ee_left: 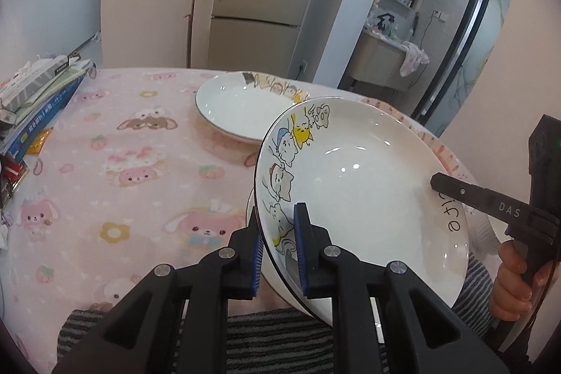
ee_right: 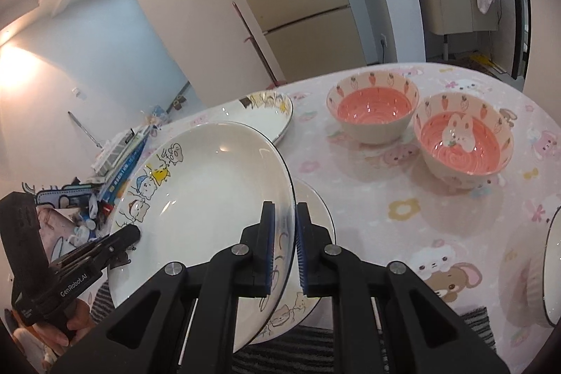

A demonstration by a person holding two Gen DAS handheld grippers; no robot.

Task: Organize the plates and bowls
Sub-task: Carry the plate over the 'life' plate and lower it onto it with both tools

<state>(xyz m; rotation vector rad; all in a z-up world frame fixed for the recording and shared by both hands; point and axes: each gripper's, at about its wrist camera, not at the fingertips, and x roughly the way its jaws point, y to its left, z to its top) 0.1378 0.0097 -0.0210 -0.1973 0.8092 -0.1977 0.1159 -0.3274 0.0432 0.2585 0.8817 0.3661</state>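
Both tongs are clamped on the same white cartoon-cat plate [ee_left: 357, 195], held tilted above the pink cartoon-print desk [ee_left: 122, 163]. The left tongs [ee_left: 278, 247] pinch its near left rim, with the blue pads [ee_left: 301, 233] pressed on either face of the china. The right tongs [ee_right: 284, 244] grip the opposite rim the same way, one pad inside the dish and one beneath.

Directly under the lifted plate lies a second cat plate [ee_right: 308, 269], flat at the near edge of the desk, its rim peeking out. A third cat plate [ee_left: 242, 104] rests farther back toward the middle of the desk.

Right of these, two pink carrot-pattern bowls [ee_right: 373, 114] stand just beside each other, the nearer one [ee_right: 463, 142] showing a rabbit figure inside. Another white rim [ee_right: 552, 269] shows at the far right edge. A stack of books [ee_left: 42, 93] sits at the left end of the desk. A hand [ee_left: 515, 276] holds the right tongs' handle.
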